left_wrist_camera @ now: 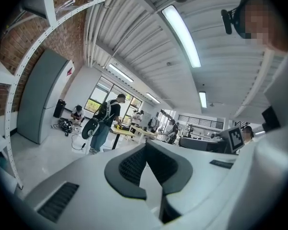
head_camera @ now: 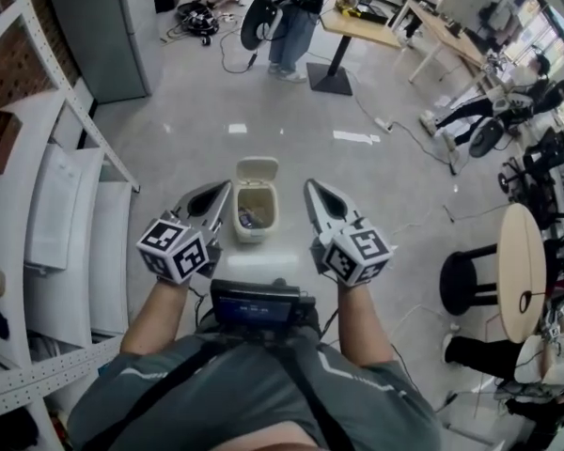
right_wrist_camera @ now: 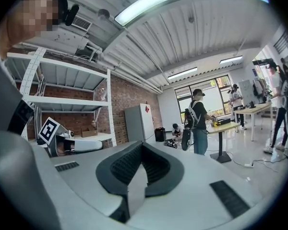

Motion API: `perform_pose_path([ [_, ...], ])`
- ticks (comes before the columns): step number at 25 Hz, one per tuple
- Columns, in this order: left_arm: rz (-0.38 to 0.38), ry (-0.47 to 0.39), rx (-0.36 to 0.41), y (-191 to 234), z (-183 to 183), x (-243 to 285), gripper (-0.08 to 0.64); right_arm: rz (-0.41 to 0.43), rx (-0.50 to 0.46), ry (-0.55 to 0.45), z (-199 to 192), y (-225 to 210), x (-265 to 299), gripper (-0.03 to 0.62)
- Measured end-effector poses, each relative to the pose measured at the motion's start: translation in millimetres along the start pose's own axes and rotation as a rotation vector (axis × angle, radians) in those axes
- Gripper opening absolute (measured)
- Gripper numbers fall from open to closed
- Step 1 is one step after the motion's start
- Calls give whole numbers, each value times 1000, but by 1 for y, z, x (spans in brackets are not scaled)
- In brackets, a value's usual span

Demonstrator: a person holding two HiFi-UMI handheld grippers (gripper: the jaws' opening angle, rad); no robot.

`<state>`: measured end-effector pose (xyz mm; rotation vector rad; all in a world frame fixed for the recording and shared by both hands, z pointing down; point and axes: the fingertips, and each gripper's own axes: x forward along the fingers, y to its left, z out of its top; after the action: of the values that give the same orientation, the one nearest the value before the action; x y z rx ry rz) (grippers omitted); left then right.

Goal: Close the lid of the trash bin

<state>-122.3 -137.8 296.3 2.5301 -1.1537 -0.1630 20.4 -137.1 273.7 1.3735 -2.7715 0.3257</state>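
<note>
A small cream trash bin (head_camera: 255, 212) stands on the grey floor in front of me in the head view. Its lid (head_camera: 257, 169) is tilted up at the far side, and some rubbish lies inside. My left gripper (head_camera: 222, 190) hangs just left of the bin and my right gripper (head_camera: 311, 187) just right of it, both above the floor and apart from the bin. Each is shut with nothing held. Both gripper views point up into the room, where the left gripper (left_wrist_camera: 145, 145) and right gripper (right_wrist_camera: 141, 145) show their jaws meeting; the bin is out of sight there.
A white shelving rack (head_camera: 66, 205) runs along my left. At the right stand a round table (head_camera: 522, 271) and a black stool (head_camera: 465, 280). A grey cabinet (head_camera: 99, 26) is at the far left, a person (head_camera: 296, 17) stands by a far table, and cables (head_camera: 385, 125) cross the floor.
</note>
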Motion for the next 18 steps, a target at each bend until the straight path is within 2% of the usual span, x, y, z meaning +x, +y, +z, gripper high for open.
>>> perform_pose_path([
  [4,18,3,10,9,5,25,5,17,-1,8,4,-23,18,-5],
  [9,130,2,9,38,23,64,5,58,-14,6,16,-62,53,-3],
  [13,118,-9,51,34,36,104,5,90,-34,4,32,-99,67,-3],
  [18,155,-11,53,43,41,140,5,154,-43,-6,43,-126,85,-4],
])
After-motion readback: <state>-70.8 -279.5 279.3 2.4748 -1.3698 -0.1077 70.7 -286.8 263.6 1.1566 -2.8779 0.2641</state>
